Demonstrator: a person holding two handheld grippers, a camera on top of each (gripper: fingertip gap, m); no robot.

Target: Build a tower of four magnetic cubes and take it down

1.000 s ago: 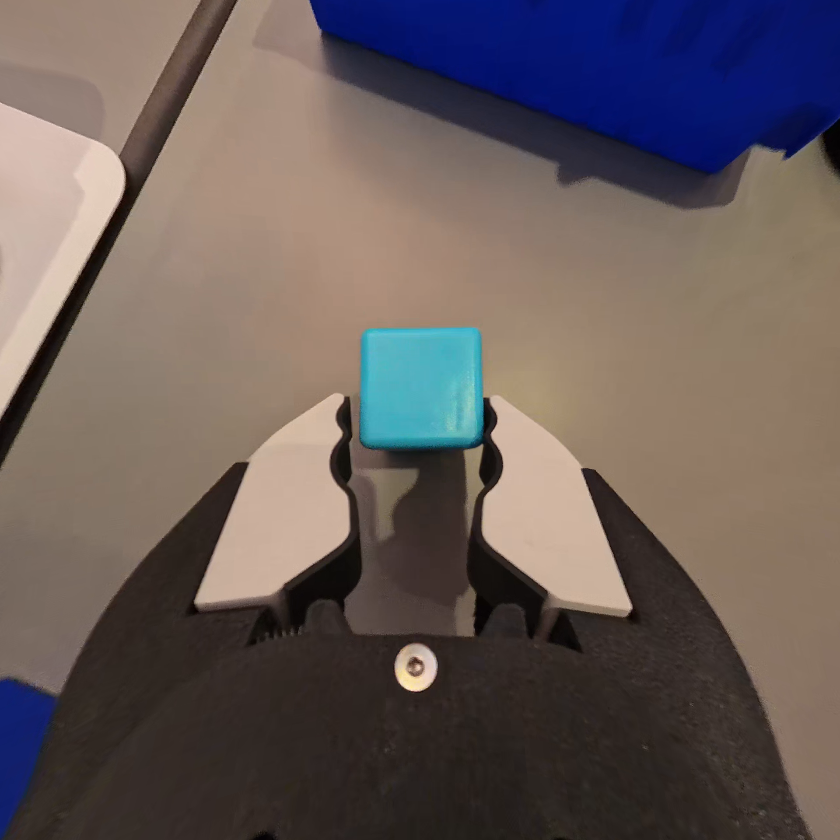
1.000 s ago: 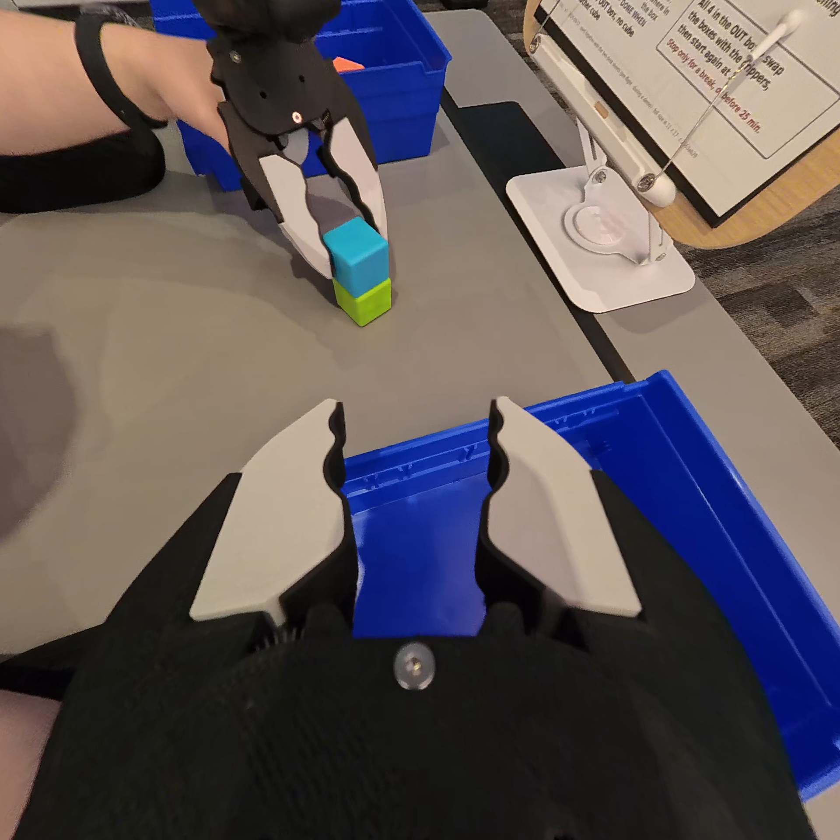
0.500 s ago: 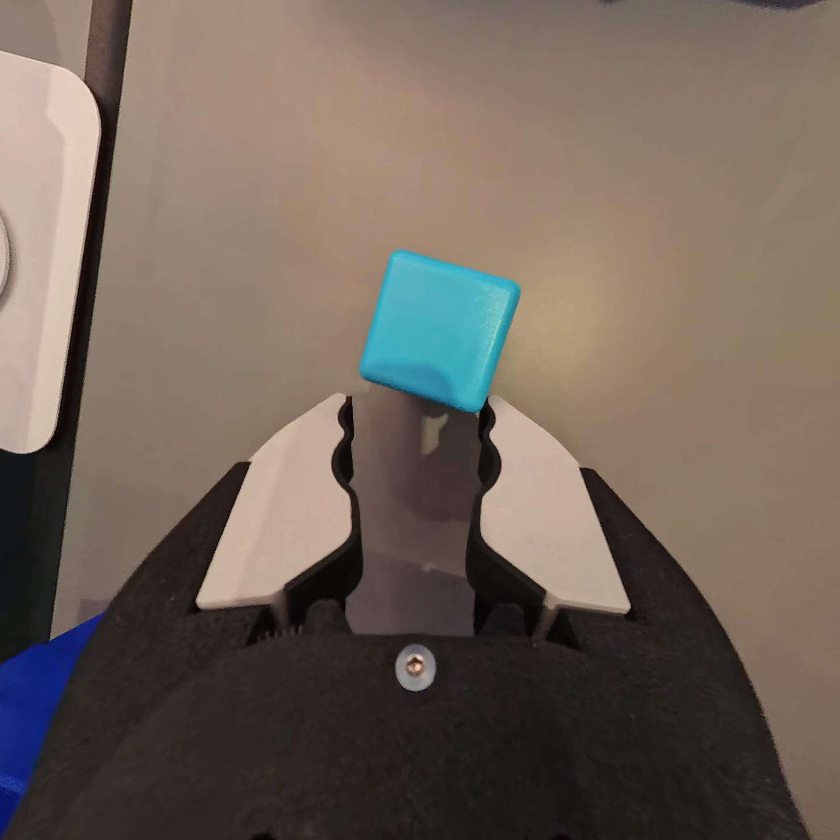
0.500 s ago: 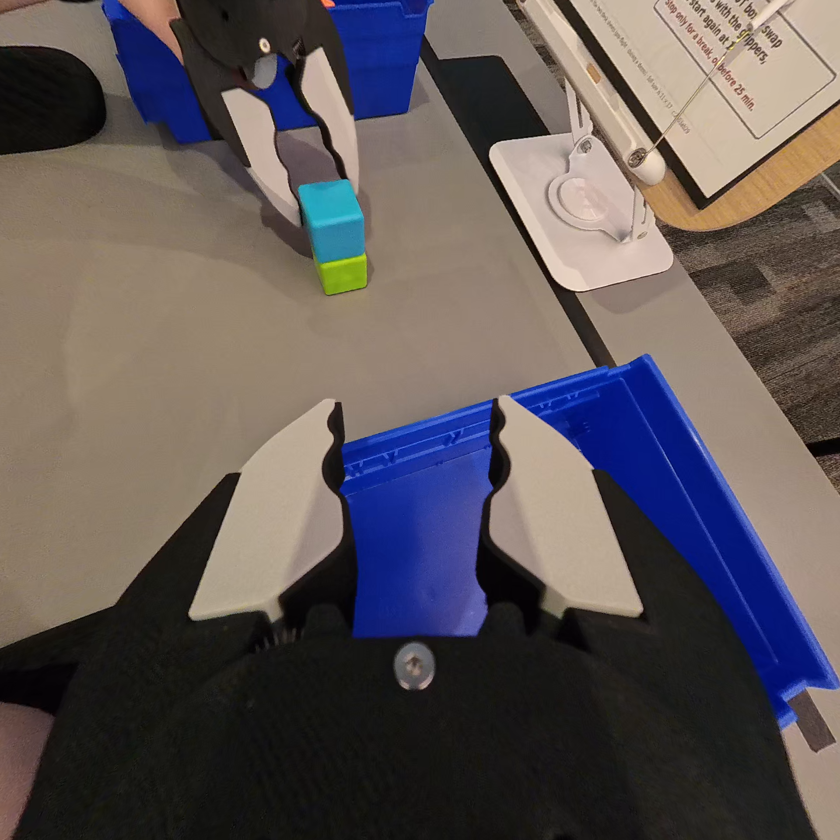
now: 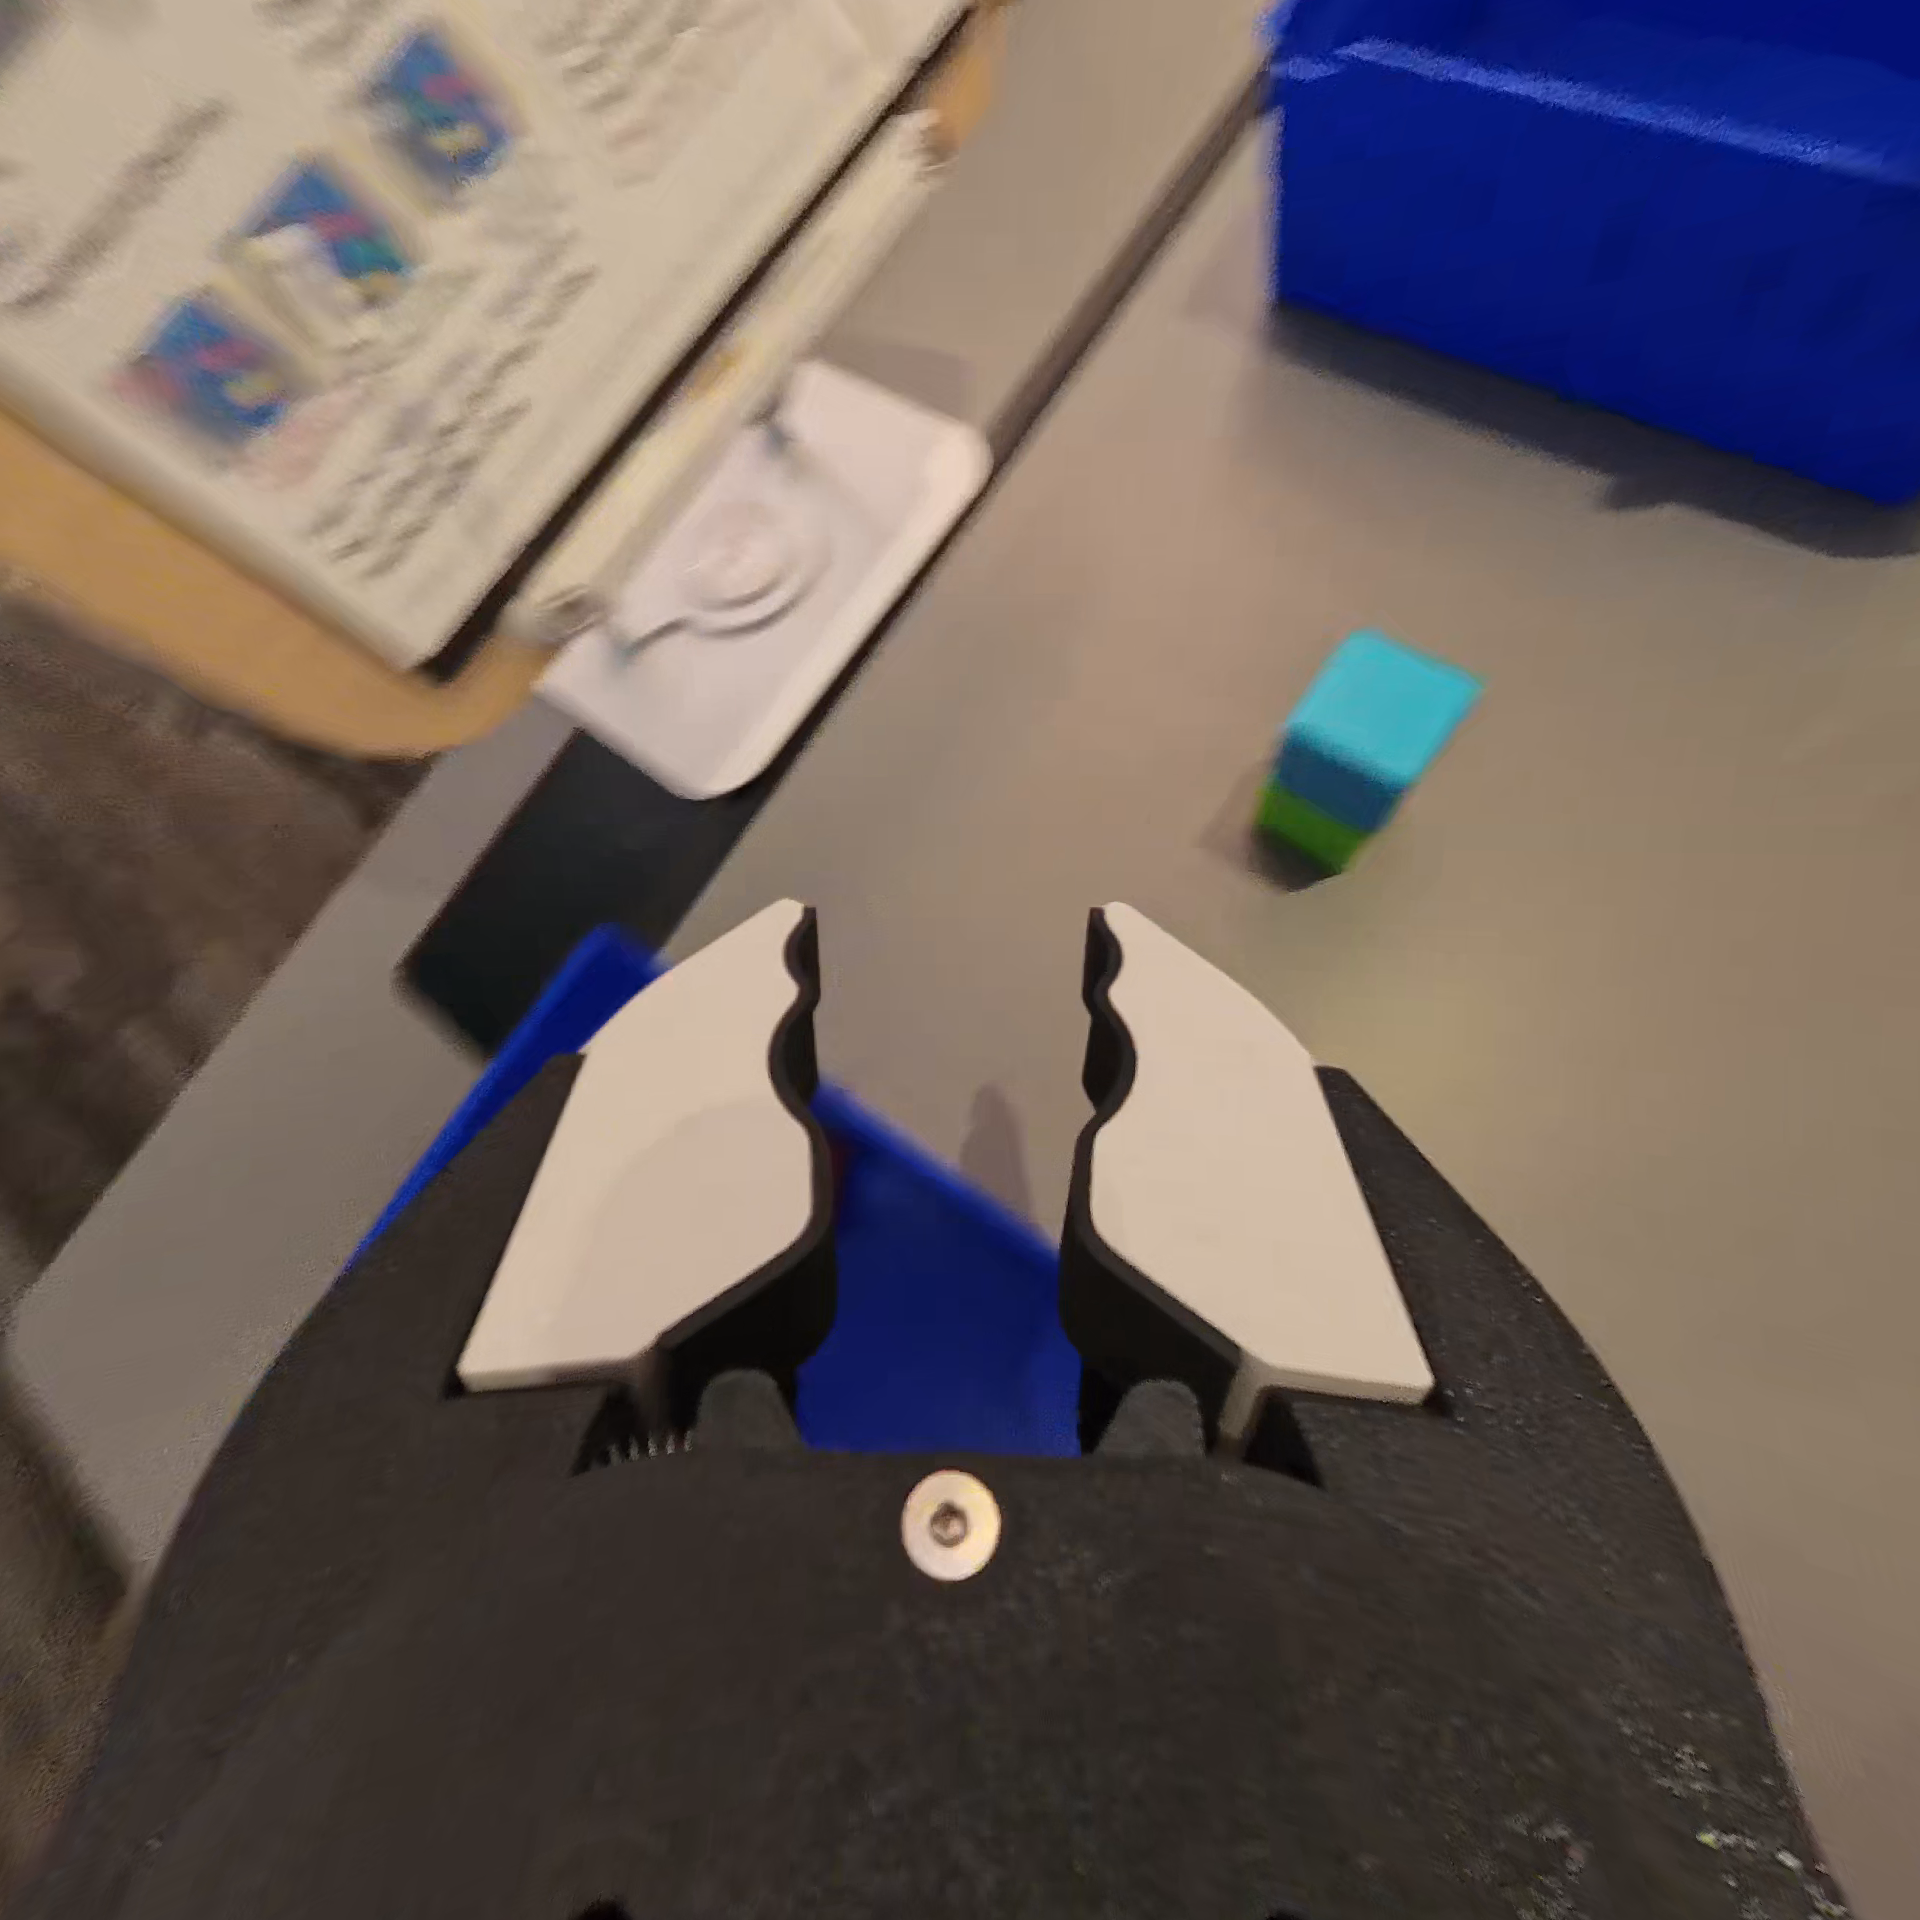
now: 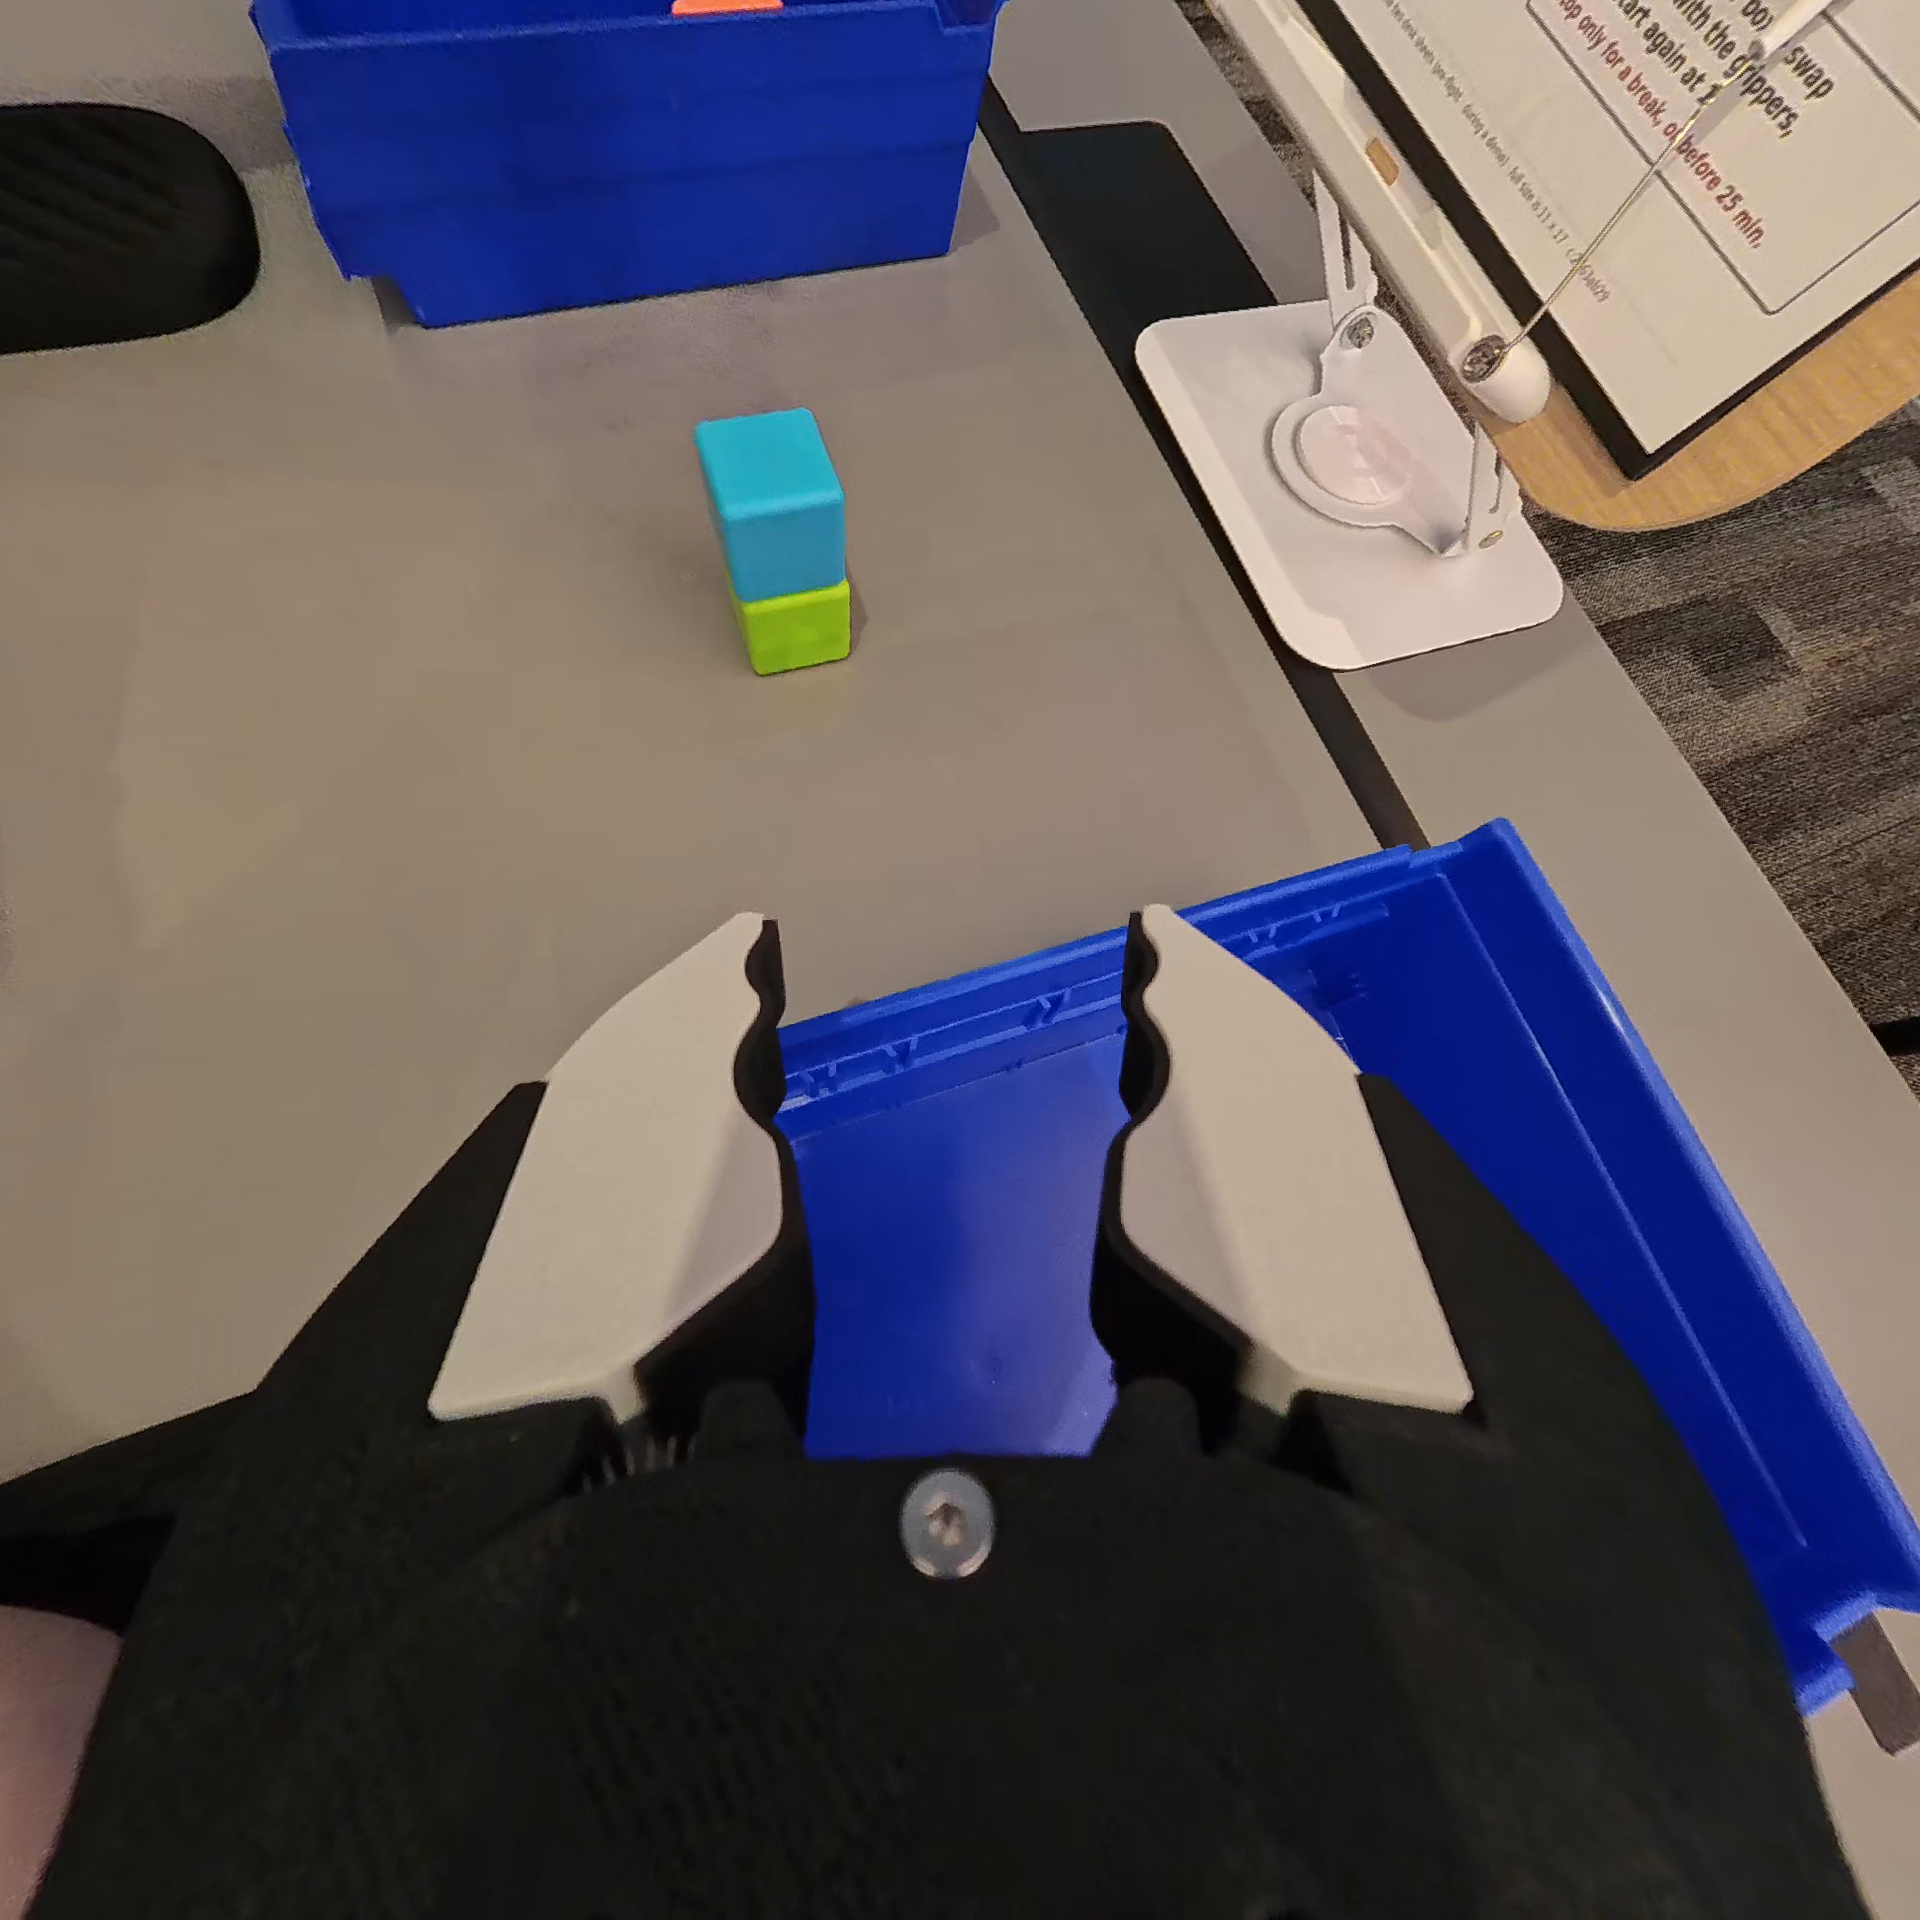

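A cyan cube (image 6: 774,499) sits on top of a green cube (image 6: 795,629) as a two-cube stack in the middle of the grey table. The stack also shows, blurred, in the left wrist view, with the cyan cube (image 5: 1371,717) above the green cube (image 5: 1304,836). My left gripper (image 5: 951,920) is open and empty, well back from the stack, which lies ahead to its right. It hangs over the corner of a blue bin (image 5: 935,1299). My right gripper (image 6: 953,925) is open and empty over the near blue bin (image 6: 1558,1039), with the stack ahead of it.
A second blue bin (image 6: 623,177) stands at the far side, with something orange-red (image 6: 727,5) at its top edge; it also shows in the left wrist view (image 5: 1610,260). A white stand (image 6: 1351,488) holding a printed board (image 6: 1662,156) is on the right. A black sleeve (image 6: 104,229) lies far left. My right fingertips sit around 35 cm from my left ones. My right tips are about 20 cm from the cyan cube (image 5: 1371,717), my left tips only 15 cm. Seen from the right wrist view (image 6: 769,446) as well.
My left gripper let go of the cyan cube on the green one, pulled away and swung round; it has left the right wrist view. The right gripper stayed open over its bin.
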